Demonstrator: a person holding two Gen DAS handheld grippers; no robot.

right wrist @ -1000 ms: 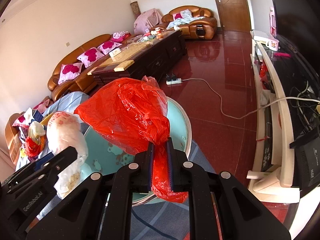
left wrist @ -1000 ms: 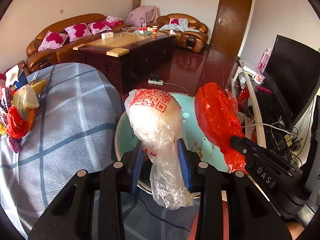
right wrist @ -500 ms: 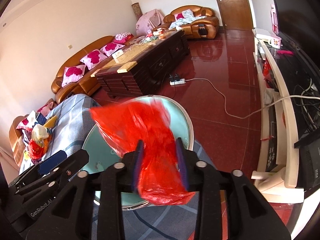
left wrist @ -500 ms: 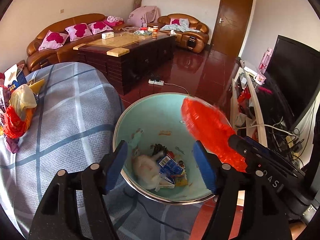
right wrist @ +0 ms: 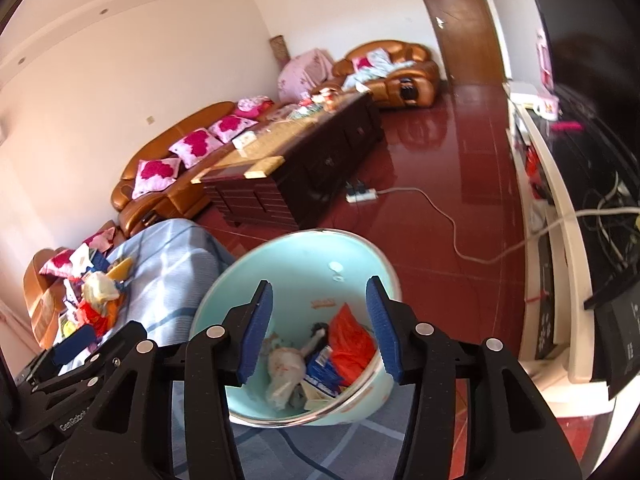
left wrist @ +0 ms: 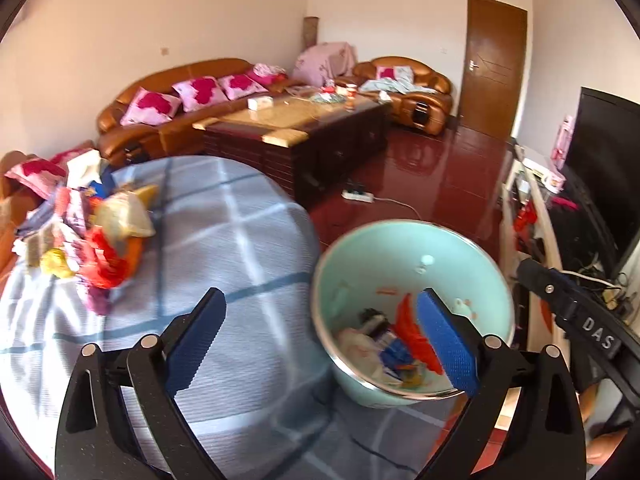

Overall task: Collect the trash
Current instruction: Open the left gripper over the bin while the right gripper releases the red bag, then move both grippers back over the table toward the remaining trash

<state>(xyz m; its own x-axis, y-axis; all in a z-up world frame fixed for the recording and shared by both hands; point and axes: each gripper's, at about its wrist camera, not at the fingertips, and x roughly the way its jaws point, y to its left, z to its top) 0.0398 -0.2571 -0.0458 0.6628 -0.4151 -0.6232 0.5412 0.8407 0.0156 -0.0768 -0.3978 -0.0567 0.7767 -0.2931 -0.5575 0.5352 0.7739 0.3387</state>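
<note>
At the far left of my left-wrist view, more trash is lying in a heap [left wrist: 90, 236] on the checked blue cloth [left wrist: 224, 248], well apart from everything else and untouched. Moving right, my left gripper [left wrist: 322, 342] is opening to its widest with nothing between the blue pads; a second ago it was clamping the clear plastic bag, which is now lying crumpled at the bottom of the pale green bin [left wrist: 416, 240] in the lower middle of the frame. Further right, in the right-wrist view, my right gripper [right wrist: 318, 330] is opening too, standing about halfway, and nothing is between its pads either. The red plastic bag [right wrist: 350, 344] it was squeezing is resting inside the bin [right wrist: 296, 256], seen between my pads, beside the clear bag [right wrist: 286, 374] and a blue packet [right wrist: 322, 368]. Both bags are therefore dropped and this round of the task looks finished. I am judging that the next move calls for swinging both hands back toward the heap at the left, since a good deal of rubbish is waiting there.
</note>
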